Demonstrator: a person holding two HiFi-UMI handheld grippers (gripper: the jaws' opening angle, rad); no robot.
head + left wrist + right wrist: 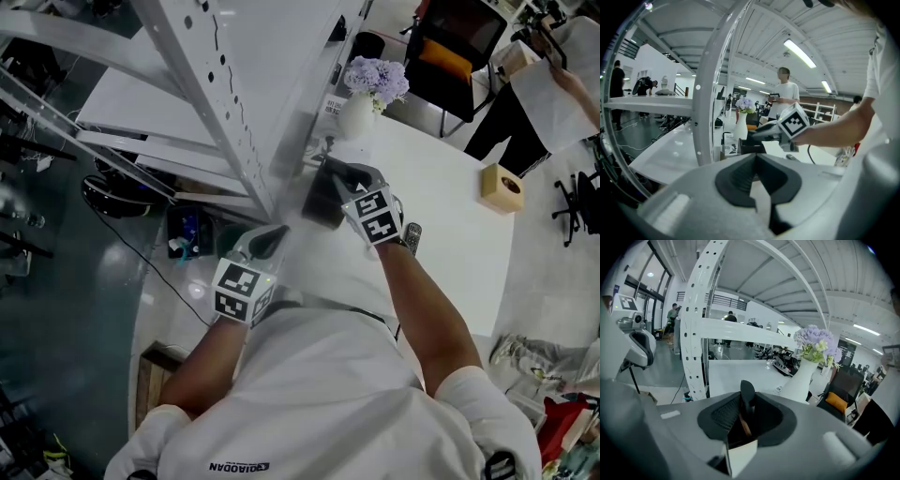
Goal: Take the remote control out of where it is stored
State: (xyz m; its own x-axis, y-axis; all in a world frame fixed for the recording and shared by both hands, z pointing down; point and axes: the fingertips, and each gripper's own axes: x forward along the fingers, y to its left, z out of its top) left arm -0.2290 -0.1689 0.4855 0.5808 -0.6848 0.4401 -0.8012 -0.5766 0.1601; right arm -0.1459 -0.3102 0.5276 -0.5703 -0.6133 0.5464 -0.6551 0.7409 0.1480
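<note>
The right tongs (745, 405) are pinching the slim top end of the remote control (747, 390), which is standing in the black holder (317, 204) on the desk (441, 178). The left tongs (756, 161) are hanging closed and empty. With nothing bracing it, the holder may be dragging up too.

The white worktop (450, 178) is pretty bare. A white vase (356, 117) of purple flowers stands near the far edge, with a small printed card (333, 106) just beside it. A tan box (502, 187) sits by the right edge, well apart. A dark holder (319, 202) stands nearer the middle, and a slim dark gadget (412, 234) lies near it.
</note>
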